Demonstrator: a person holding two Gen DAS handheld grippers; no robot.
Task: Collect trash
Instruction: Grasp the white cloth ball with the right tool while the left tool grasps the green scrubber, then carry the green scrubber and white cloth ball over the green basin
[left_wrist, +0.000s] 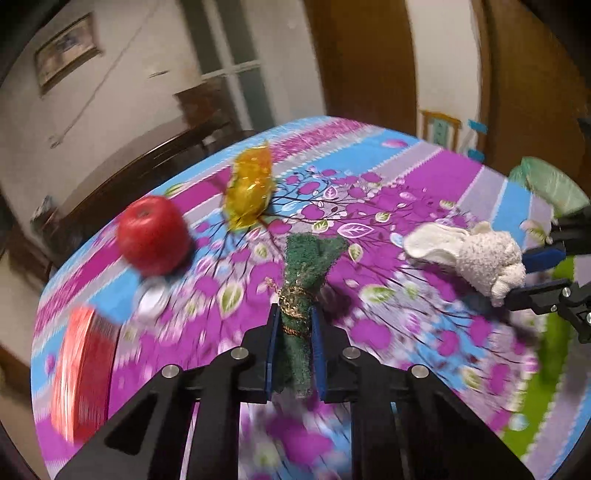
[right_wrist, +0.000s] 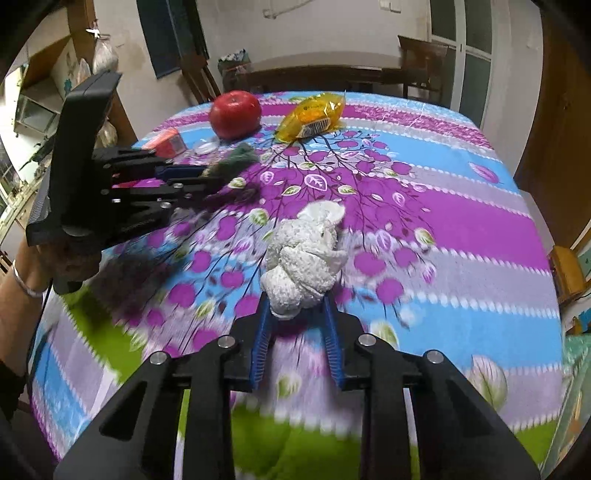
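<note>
My left gripper is shut on a rolled green scouring pad tied with gold thread, held above the floral tablecloth; the same gripper shows at the left of the right wrist view with the pad. My right gripper is shut on a knotted white sock, also held above the cloth; the sock and gripper show at the right of the left wrist view. A yellow snack wrapper lies on the far side of the table.
A red apple sits near the far left edge. A small clear lid and a red box lie beside it. A dark wooden table and chairs stand beyond.
</note>
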